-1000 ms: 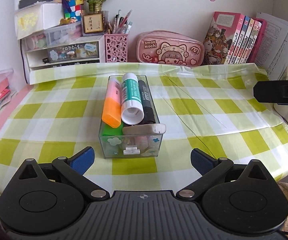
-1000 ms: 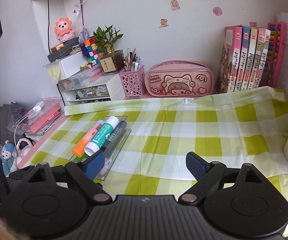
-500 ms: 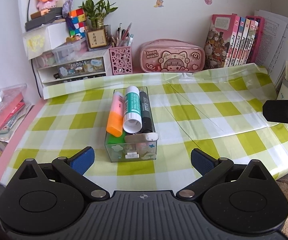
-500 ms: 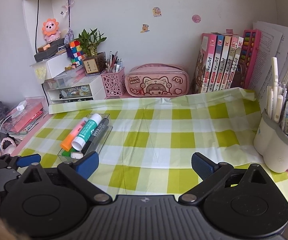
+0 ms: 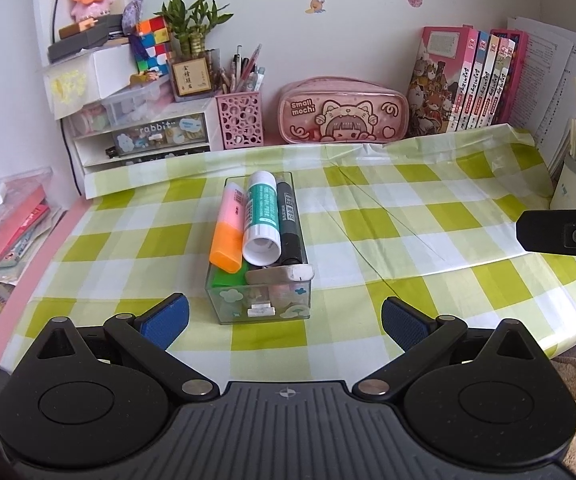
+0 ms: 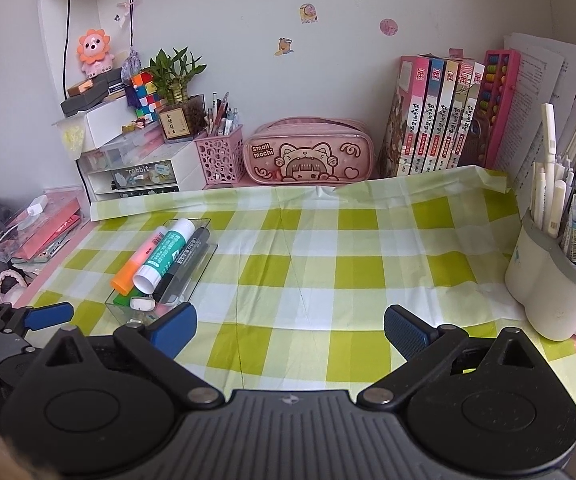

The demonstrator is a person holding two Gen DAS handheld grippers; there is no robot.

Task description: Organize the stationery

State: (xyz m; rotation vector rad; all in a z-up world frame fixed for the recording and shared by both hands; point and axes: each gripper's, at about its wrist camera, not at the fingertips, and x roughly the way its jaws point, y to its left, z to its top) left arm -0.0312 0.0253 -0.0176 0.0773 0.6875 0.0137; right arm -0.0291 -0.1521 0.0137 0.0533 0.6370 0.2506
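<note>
A: Where's the stationery?
B: In the clear box (image 5: 259, 307) mid-bench: highlighter (image 5: 230, 233) left, glue stick (image 5: 262, 218) middle, marker (image 5: 289, 222) right, eraser (image 5: 280, 273) across the near end.
A: The tongs?
B: Left tongs (image 5: 284, 319) and right tongs (image 6: 289, 331) both released, holding nothing, near of the box.

1. Clear box (image 5: 224, 305): on green-checked cloth, long axis running away from left wrist view.
2. Orange highlighter (image 5: 230, 233), green-labelled glue stick (image 5: 262, 218), black marker (image 5: 288, 224): side by side, lying lengthwise on top.
3. White eraser (image 5: 280, 273): crosswise at near end.
</note>
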